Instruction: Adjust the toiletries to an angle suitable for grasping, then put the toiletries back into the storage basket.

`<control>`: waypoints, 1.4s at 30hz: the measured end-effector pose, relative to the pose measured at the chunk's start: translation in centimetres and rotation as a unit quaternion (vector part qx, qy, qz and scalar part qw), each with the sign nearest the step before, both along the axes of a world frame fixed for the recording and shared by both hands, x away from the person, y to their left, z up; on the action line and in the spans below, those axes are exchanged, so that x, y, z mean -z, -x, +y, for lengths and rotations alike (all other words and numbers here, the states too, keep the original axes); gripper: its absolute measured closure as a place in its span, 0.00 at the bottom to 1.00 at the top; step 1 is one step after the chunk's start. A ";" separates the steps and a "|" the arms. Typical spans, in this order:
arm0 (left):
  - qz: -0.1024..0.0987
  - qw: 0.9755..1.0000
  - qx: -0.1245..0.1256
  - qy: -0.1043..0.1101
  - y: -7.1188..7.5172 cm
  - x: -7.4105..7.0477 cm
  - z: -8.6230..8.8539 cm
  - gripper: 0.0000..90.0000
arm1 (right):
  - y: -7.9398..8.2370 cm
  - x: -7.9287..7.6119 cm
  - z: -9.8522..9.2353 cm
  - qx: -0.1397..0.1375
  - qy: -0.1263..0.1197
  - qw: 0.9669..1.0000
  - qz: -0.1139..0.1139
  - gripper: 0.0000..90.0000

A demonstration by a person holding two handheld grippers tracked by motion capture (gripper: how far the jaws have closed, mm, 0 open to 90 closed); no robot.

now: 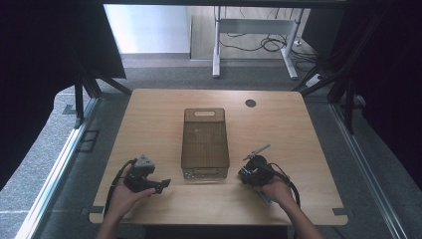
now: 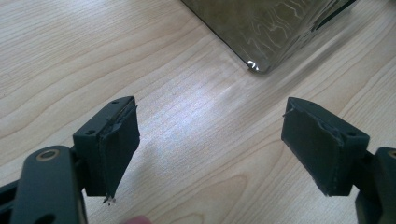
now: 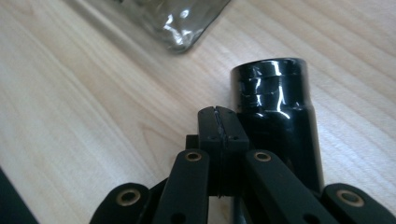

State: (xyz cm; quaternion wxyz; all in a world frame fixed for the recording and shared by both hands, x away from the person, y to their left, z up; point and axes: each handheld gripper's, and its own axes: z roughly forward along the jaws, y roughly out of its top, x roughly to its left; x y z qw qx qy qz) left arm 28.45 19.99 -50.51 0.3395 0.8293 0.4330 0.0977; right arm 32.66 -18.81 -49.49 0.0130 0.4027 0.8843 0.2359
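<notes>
Smoky translucent bin sits mid-table, long axis away from person, handle slots at both ends. Left gripper jaws wide apart, empty, near its front-left corner. Right gripper jaws pressed together, empty, beside front-right corner; black cylinder alongside.

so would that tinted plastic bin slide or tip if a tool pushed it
The bin looks low and long with a flat base, so it would probably slide rather than tip. Its thin see-through walls suggest it is light and may flex a little. The glossy corner on the smooth table hints at little grip, so an off-centre push could swing it round.
</notes>
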 end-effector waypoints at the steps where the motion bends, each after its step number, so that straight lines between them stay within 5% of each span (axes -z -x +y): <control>1: -0.001 1.000 0.002 -0.001 0.0 0.0 0.0 0.22 | -0.1 0.0 -0.1 0.003 -0.001 1.000 -0.002 0.99; 16: -0.001 1.000 -0.001 0.000 0.1 -0.1 0.0 0.22 | -0.5 -0.2 -0.4 0.023 -0.018 0.999 -0.013 0.98; 22: -0.001 1.000 -0.002 0.000 0.1 -0.1 0.0 0.22 | 0.2 -1.1 -0.7 0.014 -0.041 0.999 -0.022 0.89; 25: -0.001 1.000 -0.001 0.000 0.1 -0.1 0.0 0.22 | 0.6 -1.9 -1.0 0.026 -0.044 0.998 -0.039 0.74; 26: -0.003 1.000 0.000 -0.002 0.1 -0.1 0.0 0.22 | 0.7 -2.4 -1.3 0.034 -0.039 0.997 -0.050 0.62; 32: -0.003 1.000 0.004 -0.002 0.2 -0.2 -0.3 0.22 | 1.0 -3.4 -2.5 0.053 -0.021 0.997 -0.052 0.47; 42: -0.003 1.000 0.007 0.000 0.2 -0.2 -0.3 0.22 | 1.2 -3.7 -3.2 0.048 0.021 0.998 -0.030 0.42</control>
